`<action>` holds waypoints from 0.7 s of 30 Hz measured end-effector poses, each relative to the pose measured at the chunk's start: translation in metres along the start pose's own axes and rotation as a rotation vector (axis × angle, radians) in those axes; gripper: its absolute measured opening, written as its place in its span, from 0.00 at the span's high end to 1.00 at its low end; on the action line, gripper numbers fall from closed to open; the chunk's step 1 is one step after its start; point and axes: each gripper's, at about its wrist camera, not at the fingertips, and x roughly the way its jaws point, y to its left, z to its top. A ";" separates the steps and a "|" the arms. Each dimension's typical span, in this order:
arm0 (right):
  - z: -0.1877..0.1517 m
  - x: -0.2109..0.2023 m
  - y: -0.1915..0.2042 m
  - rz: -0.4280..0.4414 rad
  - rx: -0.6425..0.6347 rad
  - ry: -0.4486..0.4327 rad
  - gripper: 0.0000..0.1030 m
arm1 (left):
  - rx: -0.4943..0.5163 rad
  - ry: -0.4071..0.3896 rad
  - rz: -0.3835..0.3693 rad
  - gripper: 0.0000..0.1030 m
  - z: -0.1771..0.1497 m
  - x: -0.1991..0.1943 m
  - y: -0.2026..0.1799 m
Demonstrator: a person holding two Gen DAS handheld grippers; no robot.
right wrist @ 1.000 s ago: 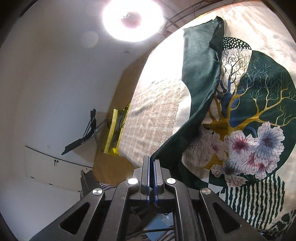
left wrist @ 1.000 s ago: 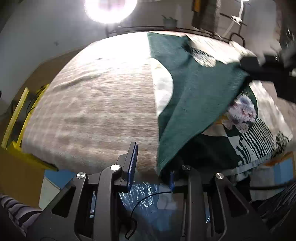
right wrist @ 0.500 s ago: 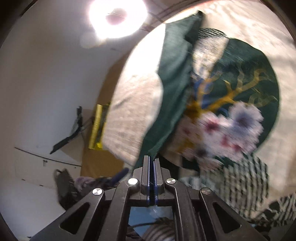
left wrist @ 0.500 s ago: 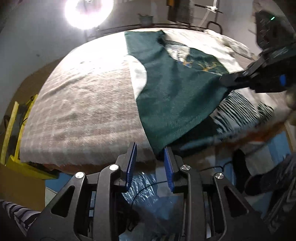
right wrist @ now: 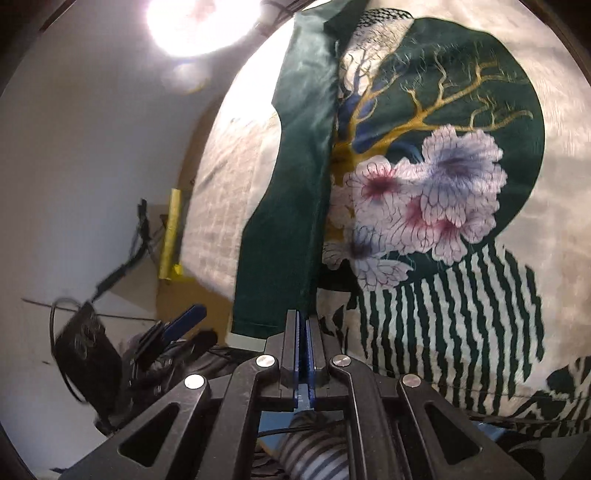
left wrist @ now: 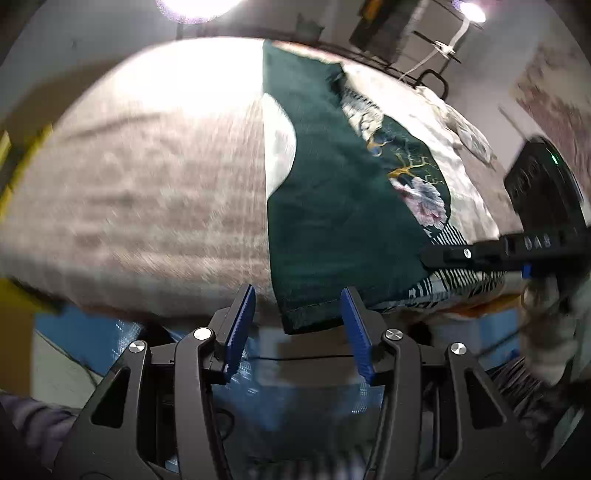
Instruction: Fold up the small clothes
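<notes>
The left gripper (left wrist: 298, 325) is hanging open before the shirt's (left wrist: 332, 221) hem at the bed's (left wrist: 147, 184) near edge; the right gripper (right wrist: 303, 332) is pinching the folded flap.

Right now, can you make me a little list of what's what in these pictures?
cloth: dark green shirt with a tree-and-flowers print, one side folded over onto the print
surface: beige bed cover
left gripper: open, empty, the shirt's hem between its fingers but not pinched
right gripper: shut on the folded flap's edge
light: bright lamp above
blur: left view is smeared, small details unclear
</notes>
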 end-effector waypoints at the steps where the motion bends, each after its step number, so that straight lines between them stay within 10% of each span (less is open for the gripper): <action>1: 0.000 0.001 0.000 -0.003 0.005 0.005 1.00 | -0.014 0.013 0.004 0.52 0.000 0.005 0.002; 8: -0.004 0.002 0.007 -0.129 -0.068 0.005 0.91 | 0.065 -0.056 0.097 0.54 -0.004 -0.007 -0.005; 10: -0.006 -0.010 0.017 -0.200 -0.148 -0.046 0.73 | 0.103 -0.101 0.120 0.54 -0.002 -0.015 -0.011; 21: -0.009 -0.106 0.021 -0.378 -0.285 -0.308 0.64 | 0.244 -0.263 0.075 0.54 0.021 -0.025 -0.068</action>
